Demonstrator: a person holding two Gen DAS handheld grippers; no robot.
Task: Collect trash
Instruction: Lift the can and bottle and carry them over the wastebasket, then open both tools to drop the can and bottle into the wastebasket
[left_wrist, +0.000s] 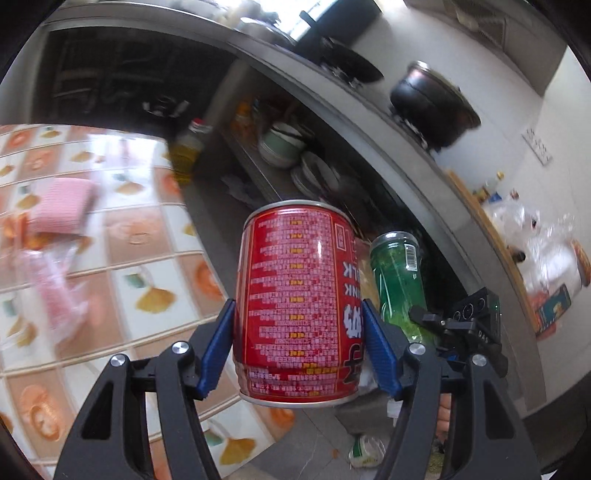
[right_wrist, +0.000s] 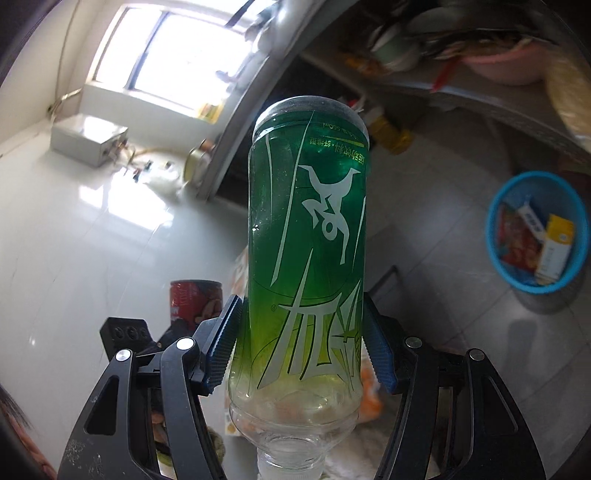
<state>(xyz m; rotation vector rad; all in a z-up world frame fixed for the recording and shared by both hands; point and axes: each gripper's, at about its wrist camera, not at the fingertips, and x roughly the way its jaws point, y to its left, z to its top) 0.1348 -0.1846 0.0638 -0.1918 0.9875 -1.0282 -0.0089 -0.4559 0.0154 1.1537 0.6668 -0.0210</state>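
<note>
My left gripper is shut on a red drink can with white print, held in the air. My right gripper is shut on a green plastic bottle, gripped near its neck end with its base pointing away. The bottle also shows in the left wrist view just right of the can, with the right gripper's body below it. The can also shows in the right wrist view at lower left. A round blue bin with cartons and wrappers inside stands on the floor at right.
A kitchen counter edge carries a black pot and a wok; bowls and plates sit on the shelf under it. An oil bottle stands on the floor. A pink cloth and plastic wrap lie on patterned tiles. A crumpled wrapper lies below.
</note>
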